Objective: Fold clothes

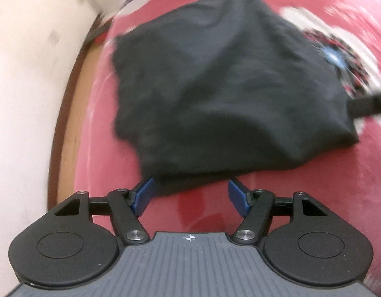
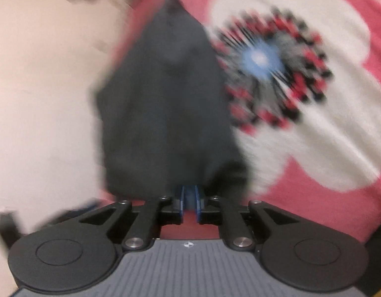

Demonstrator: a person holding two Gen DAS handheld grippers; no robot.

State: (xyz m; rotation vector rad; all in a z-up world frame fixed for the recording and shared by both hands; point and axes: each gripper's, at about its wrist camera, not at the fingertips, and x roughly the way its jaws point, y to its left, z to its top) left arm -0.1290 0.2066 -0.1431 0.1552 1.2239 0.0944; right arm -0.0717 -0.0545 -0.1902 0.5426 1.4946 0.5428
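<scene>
1. The red bedspread (image 1: 277, 185) covers the bed and takes up most of both views. It is pinkish red, with large white flower shapes. One flower (image 2: 272, 69) has a blue centre ringed with red and black marks.
2. A pale wall (image 1: 29, 86) runs along the far side of the bedspread. A brown strip of bed frame (image 1: 71, 113) shows between wall and bedspread in the left wrist view.
3. The dark garment (image 1: 227, 94) lies on the bedspread as a folded, roughly four-sided bundle. One side of it is close to the brown frame strip, and its opposite side reaches the blue-centred flower.
4. Bare bedspread lies open along the garment's near edge, in front of the left tongs, and more stretches past the flower on the side away from the wall. On the wall side only a narrow band of bedspread is left beside the garment.
5. The left tongs (image 1: 192, 195) point steeply down at the garment's near edge. They are spread wide with nothing pressed between the blue pads (image 1: 236, 194). One pad is just at the garment's hem, and the other is over bare bedspread.
6. The right tongs (image 2: 189, 199) are nearly closed at another edge of the garment, with only a thin gap between the pads. The view is blurred, and I cannot tell whether cloth is pinched there.
7. A dark bar (image 1: 368, 106), probably the other tool, enters from the garment's flower side in the left wrist view.
</scene>
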